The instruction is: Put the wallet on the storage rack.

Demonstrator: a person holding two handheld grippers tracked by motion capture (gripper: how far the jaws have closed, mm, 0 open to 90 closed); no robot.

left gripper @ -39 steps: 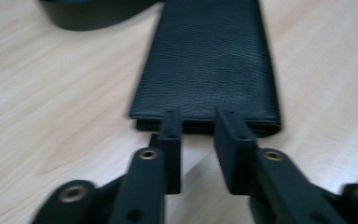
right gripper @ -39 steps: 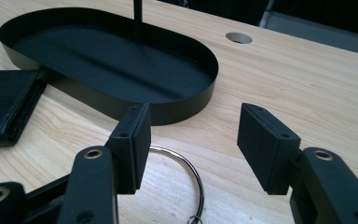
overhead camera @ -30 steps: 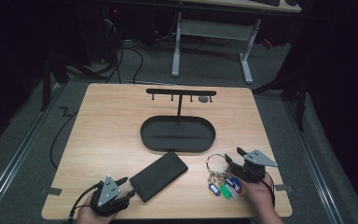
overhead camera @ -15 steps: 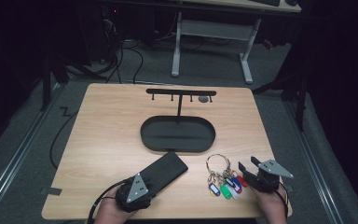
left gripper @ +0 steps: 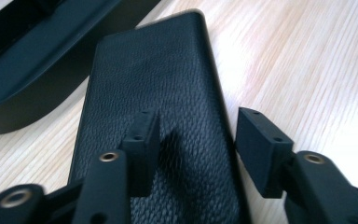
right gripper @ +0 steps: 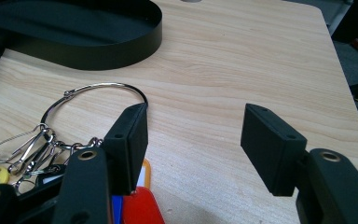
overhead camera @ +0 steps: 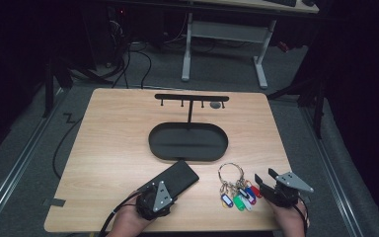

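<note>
Here the counter (overhead camera: 113,148) is seen to carry, from largest to smallest, a black oval tray (overhead camera: 188,141) with a hook stand (overhead camera: 191,98) rising behind it, a black textured wallet (overhead camera: 175,178) lying flat just in front of the tray's near-left rim, and a bunch of keys (overhead camera: 237,190) with coloured tags to the wallet's right.

The step in hand is judged to be the grasp of the wallet. In the left gripper view, the left gripper (left gripper: 193,140) is set over the near end of the wallet (left gripper: 158,116): its fingers (left gripper: 142,140) are spread, one above the leather face, the other just off the long edge, and nothing is pinched yet. The next move is judged to call for the fingers to be lowered so that the edge is straddled, then closed, before the wallet is lifted towards the tray (left gripper: 23,70).

The right gripper (right gripper: 193,144) is held just beside the keys (right gripper: 51,144), fingers spread wide, with the large ring (right gripper: 98,91) lying flat near one finger.

No brand is made out, and any writing on the tags is too small to be read.
</note>
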